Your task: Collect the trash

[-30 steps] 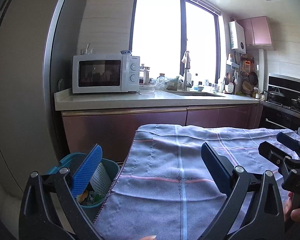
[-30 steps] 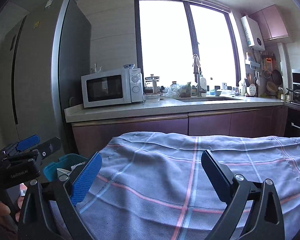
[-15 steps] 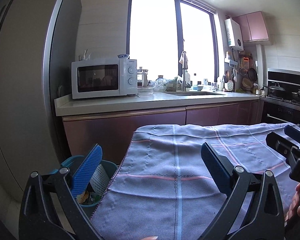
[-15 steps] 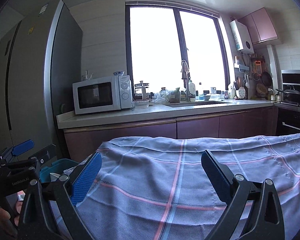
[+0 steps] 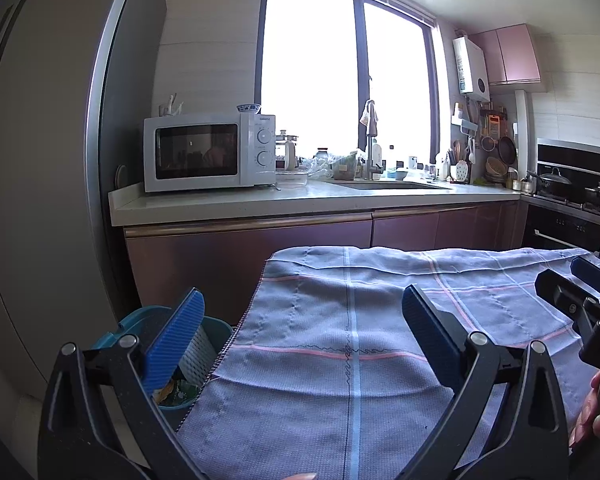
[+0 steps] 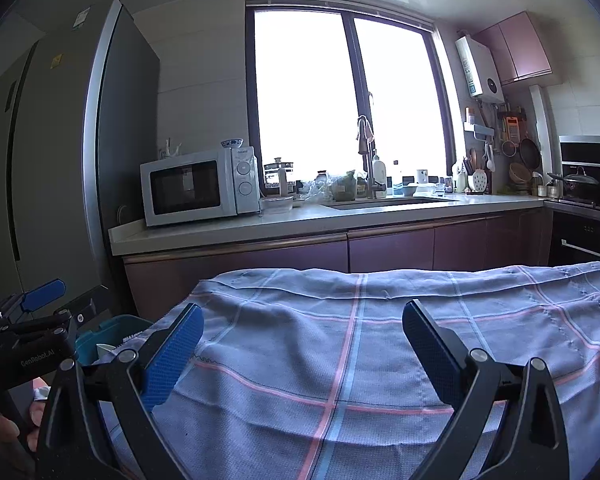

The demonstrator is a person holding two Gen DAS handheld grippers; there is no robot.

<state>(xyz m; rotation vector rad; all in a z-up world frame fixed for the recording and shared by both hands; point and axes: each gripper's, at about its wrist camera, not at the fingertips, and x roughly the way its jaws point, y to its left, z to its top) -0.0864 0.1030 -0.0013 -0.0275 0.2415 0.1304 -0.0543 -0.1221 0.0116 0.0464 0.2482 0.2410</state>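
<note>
Kitchen walls close the scene on three sides: a tall grey refrigerator (image 5: 40,184) fills the left of the frame in the left wrist view, a counter (image 5: 300,200) with pink-brown cabinet fronts runs across the middle, and a black oven and stove (image 5: 572,208) stand at the right edge. On the counter, from left to right, sit a white microwave (image 5: 210,152), a clutter of jars and bags, and a sink with a tall faucet (image 5: 370,140) under the bright window (image 5: 348,80).

Lower left in that view, a teal trash bin (image 5: 140,322) stands on the floor between the refrigerator and a table, just beside the table's left edge; paper and wrappers (image 5: 180,384) show inside it. A grey-blue checked cloth (image 5: 352,340) covers the table from the bin's rim to the right of the frame, and its far edge is set apart from the cabinets by a strip of floor.

Above the near part of the cloth, the left gripper (image 5: 302,336) is spread wide, its blue pads clear of everything, the left pad lined up in front of the bin. The right gripper (image 6: 304,344) is likewise spread wide over the middle of the cloth in its own view, grasping nothing. Each gripper shows at the other view's edge.
</note>
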